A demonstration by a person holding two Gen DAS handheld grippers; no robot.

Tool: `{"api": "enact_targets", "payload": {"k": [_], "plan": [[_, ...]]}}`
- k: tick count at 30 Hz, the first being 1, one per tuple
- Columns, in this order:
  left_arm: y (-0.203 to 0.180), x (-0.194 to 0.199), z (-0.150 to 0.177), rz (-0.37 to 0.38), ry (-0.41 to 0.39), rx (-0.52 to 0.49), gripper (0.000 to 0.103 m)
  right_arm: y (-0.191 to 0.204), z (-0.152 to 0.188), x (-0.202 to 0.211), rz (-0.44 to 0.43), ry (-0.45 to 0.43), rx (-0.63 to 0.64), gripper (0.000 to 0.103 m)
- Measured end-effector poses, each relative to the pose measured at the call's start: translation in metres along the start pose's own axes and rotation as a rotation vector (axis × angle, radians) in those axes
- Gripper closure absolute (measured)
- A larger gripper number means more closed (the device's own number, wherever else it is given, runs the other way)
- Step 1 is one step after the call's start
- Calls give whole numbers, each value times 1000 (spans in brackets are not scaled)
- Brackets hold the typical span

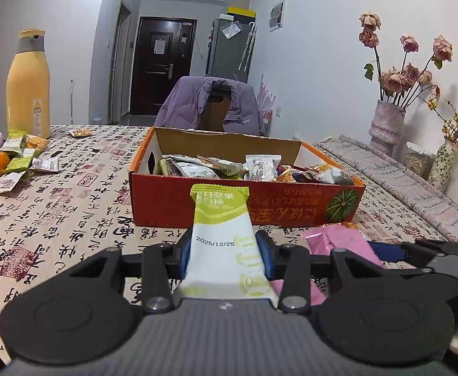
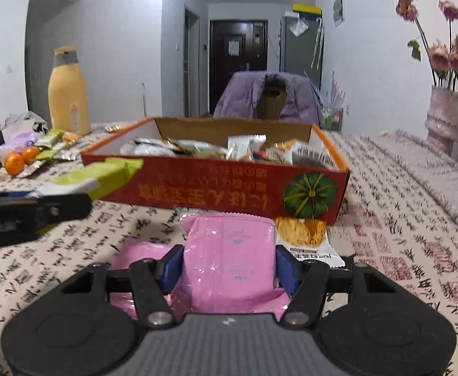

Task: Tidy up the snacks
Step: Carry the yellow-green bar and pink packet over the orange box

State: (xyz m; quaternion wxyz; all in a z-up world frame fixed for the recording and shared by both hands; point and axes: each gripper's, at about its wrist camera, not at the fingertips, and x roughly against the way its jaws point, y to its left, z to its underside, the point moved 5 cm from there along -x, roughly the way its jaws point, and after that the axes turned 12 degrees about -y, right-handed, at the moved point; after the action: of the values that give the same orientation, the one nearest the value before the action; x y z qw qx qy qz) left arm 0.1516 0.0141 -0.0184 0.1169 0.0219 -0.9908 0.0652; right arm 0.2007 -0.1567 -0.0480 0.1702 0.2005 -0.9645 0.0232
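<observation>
Snack bar [image 1: 221,241] clamped in left fingers [image 1: 183,255], pink packet [image 2: 229,257] in right fingers [image 2: 283,266], both angled downward.

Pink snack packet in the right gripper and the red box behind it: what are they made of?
Pink snack packet: likely thin glossy plastic film; it shows specular glints, creases and a serrated sealed top edge. Red box with pumpkin print: looks like printed cardboard; outside is coated red-orange, inside walls are plain white and brown, with folded corners and a cut handle hole on the left wall.
</observation>
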Motion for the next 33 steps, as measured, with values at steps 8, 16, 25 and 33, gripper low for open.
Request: {"api": "enact_targets", "payload": {"k": [8, 16, 25, 33], "plan": [[0, 3, -12, 6, -29, -3, 61, 3, -21, 16, -9, -82, 10, 42], [-4, -4, -35, 9, -71, -12, 61, 1, -41, 11, -5, -130, 14, 42], [-7, -28, -61, 15, -103, -23, 61, -8, -68, -14, 5, -170, 25, 42], [-11, -64, -84, 0, -117, -54, 61, -22, -96, -49, 2, -198, 10, 42]]}}
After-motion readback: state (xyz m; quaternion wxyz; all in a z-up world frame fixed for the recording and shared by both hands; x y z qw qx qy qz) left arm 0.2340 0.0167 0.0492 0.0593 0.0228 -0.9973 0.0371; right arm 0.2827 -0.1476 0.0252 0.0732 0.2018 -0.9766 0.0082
